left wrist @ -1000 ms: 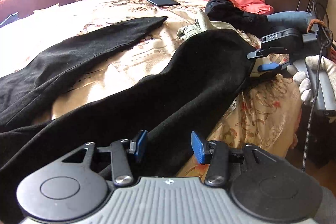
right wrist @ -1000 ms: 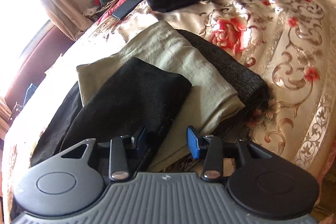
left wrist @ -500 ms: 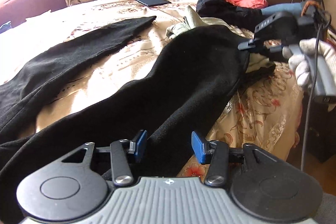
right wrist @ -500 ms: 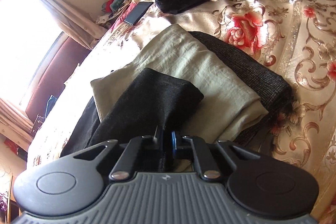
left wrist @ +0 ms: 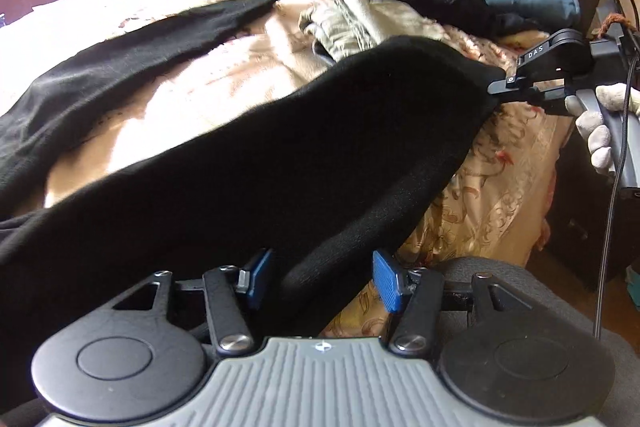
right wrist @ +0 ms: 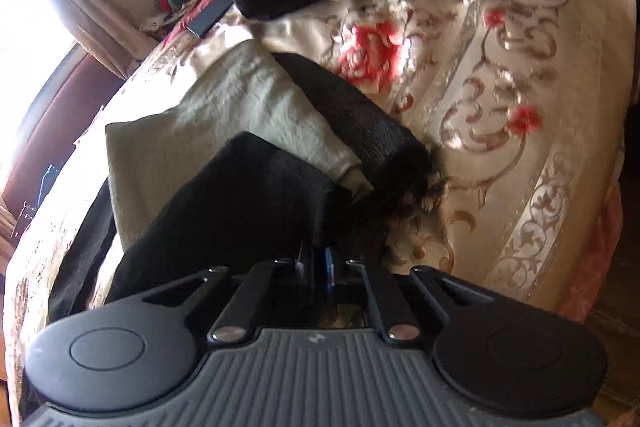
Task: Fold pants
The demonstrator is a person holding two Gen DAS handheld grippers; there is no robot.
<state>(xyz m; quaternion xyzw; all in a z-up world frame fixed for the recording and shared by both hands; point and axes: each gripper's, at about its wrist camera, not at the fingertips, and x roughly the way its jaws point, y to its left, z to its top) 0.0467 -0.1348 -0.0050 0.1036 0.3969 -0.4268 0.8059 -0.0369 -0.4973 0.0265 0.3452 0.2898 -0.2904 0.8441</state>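
Black pants (left wrist: pixel 248 163) spread across the bed (left wrist: pixel 224 95), one leg flat far left, the other lifted. Left hand-held gripper (left wrist: pixel 318 281): jaws wide apart, the near pant edge lying between them, not clamped. Right hand-held gripper (right wrist: pixel 316 263): closed on the pant hem, over folded beige cloth (right wrist: pixel 224 115).

Pants (left wrist: pixel 280 147): black, spread across bed (left wrist: pixel 200 99), near leg raised at hem.
Left gripper (left wrist: pixel 320 279): jaws apart, fabric fold between.
Right gripper (left wrist: pixel 504 87): clamped on hem.
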